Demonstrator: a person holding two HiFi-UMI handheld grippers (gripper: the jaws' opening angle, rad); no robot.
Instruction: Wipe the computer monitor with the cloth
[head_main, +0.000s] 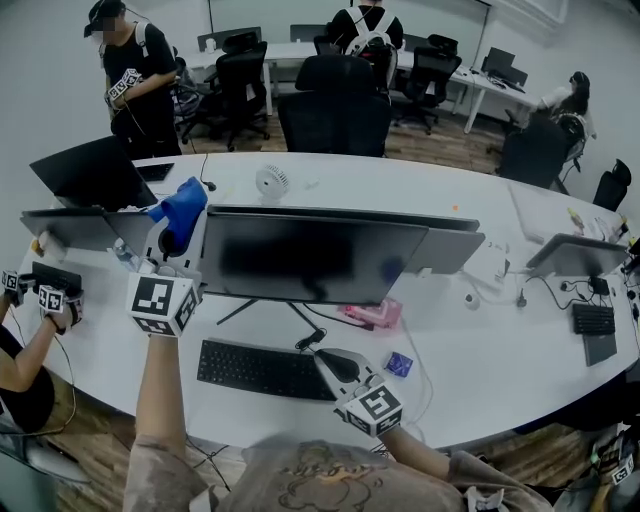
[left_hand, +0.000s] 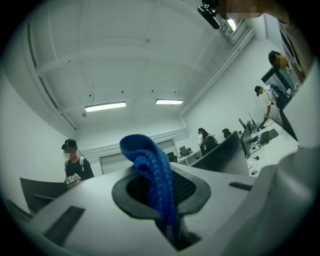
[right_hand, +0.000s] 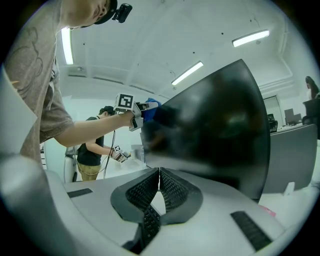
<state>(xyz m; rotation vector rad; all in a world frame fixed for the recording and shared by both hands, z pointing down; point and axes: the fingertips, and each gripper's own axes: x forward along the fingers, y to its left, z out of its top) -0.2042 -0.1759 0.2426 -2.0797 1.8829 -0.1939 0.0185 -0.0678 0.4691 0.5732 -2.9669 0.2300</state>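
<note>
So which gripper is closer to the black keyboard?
Right. The right gripper sits just off the right end of the keyboard; the left gripper is raised by the top left corner of the monitor, holding the blue cloth.

Bright, even light falls from ceiling strip lamps (left_hand: 105, 106), near ten o'clock in the left gripper view and one o'clock in the right gripper view. Shadows are faint. Both gripper views bend strongly and go black at the corners. The monitor (head_main: 310, 258) screen carries smeared reflections. The blue cloth (left_hand: 150, 170) shows crisp weave.
</note>
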